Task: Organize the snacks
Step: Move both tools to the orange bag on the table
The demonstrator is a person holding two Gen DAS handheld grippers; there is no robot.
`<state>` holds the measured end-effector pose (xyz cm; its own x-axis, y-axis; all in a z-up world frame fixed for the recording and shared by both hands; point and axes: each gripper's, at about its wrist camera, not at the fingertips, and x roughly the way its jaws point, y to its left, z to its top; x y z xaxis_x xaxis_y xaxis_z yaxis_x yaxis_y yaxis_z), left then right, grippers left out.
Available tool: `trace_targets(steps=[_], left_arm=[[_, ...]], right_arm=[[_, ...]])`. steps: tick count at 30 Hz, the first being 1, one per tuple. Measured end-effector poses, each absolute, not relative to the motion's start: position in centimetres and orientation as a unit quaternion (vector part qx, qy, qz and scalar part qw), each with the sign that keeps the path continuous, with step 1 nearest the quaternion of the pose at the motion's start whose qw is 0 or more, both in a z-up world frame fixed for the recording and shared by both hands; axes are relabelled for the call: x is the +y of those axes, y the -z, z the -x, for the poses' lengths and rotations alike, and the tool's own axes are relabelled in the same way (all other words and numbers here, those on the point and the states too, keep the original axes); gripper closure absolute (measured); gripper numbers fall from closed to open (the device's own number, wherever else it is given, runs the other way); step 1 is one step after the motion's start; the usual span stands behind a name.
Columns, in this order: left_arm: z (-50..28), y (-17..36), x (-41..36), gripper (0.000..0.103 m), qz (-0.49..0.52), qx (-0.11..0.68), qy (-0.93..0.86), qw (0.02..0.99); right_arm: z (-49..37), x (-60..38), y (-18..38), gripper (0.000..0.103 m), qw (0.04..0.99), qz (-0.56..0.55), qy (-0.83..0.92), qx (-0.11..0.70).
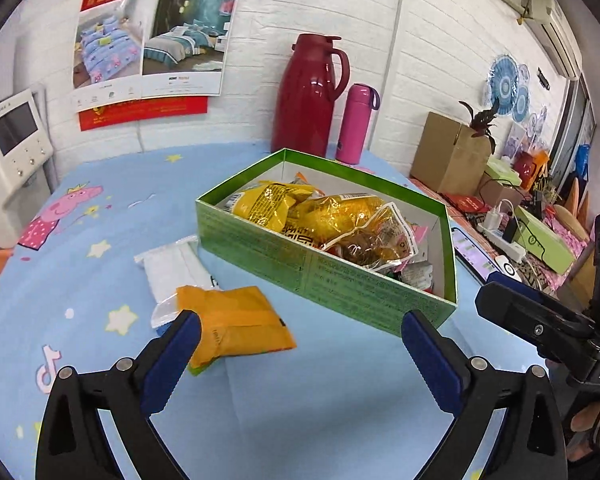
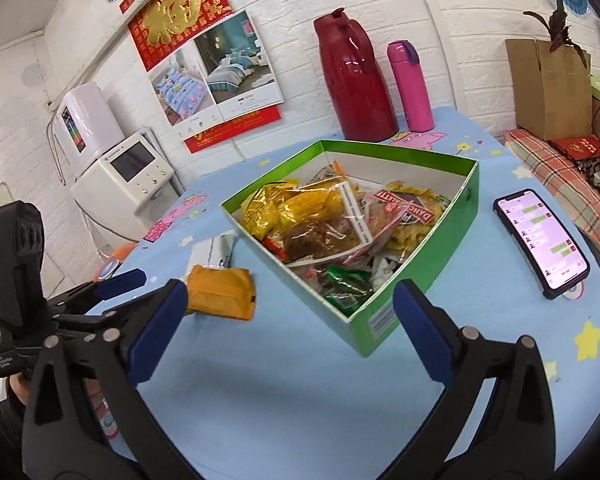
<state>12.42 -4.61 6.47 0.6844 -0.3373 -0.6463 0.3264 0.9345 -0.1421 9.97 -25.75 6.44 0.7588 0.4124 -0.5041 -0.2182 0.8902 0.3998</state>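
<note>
Your left gripper (image 1: 300, 328) and right gripper (image 2: 290, 300) hover jaws wide and empty, the orange packet (image 1: 236, 326) half hiding the white packet (image 1: 172, 270) beside the box (image 1: 320, 276).

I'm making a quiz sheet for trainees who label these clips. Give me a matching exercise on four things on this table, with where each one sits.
Things:
1. orange packet
2. white packet
3. phone
4. pink bottle

Places:
A. beside the red jug, by the wall
B. on the cloth, right of the green box, screen lit
C. partly under another packet, left of the box
D. nearest the left gripper, lying on a packet

Pairs: 1-D, 2-C, 3-B, 4-A
</note>
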Motion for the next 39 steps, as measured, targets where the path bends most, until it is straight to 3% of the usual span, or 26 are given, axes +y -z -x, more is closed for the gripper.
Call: trace_targets(steps=[9,18,24,26,31,33,35,39], left_arm=[[-11.4,-5.6,1.0,0.001,-0.01,0.345,0.132,0.929],[-13.6,-2.2,5.9,0.002,0.018,0.398,0.139,0.907],[-15.0,-1.6,6.0,0.014,0.062,0.423,0.19,0.884],[-15.8,-1.5,5.6,0.023,0.067,0.431,0.203,0.877],[-18.6,-1.6,3.4,0.029,0.06,0.438,0.22,0.87],[-19.9,-1.3,2.7,0.038,0.055,0.446,0.224,0.865],[-21.0,-0.5,2.0,0.06,0.048,0.459,0.226,0.858],[-20.1,0.1,2.0,0.066,0.049,0.463,0.233,0.854]], right_arm=[[-9.7,-20.8,-5.7,0.001,0.919,-0.122,-0.206,0.313],[-13.0,-14.6,-2.1,0.001,0.895,-0.047,-0.217,0.386],[-15.6,-12.7,-0.5,0.001,0.885,0.001,-0.214,0.413],[-16.4,-12.2,-0.1,0.001,0.88,0.012,-0.218,0.421],[-18.1,-11.3,0.5,0.011,0.87,0.012,-0.246,0.428],[-18.6,-10.9,0.8,0.024,0.866,0.015,-0.257,0.429],[-18.7,-10.9,0.7,0.054,0.866,0.017,-0.254,0.43],[-17.1,-11.2,0.6,0.083,0.862,0.019,-0.268,0.43]])
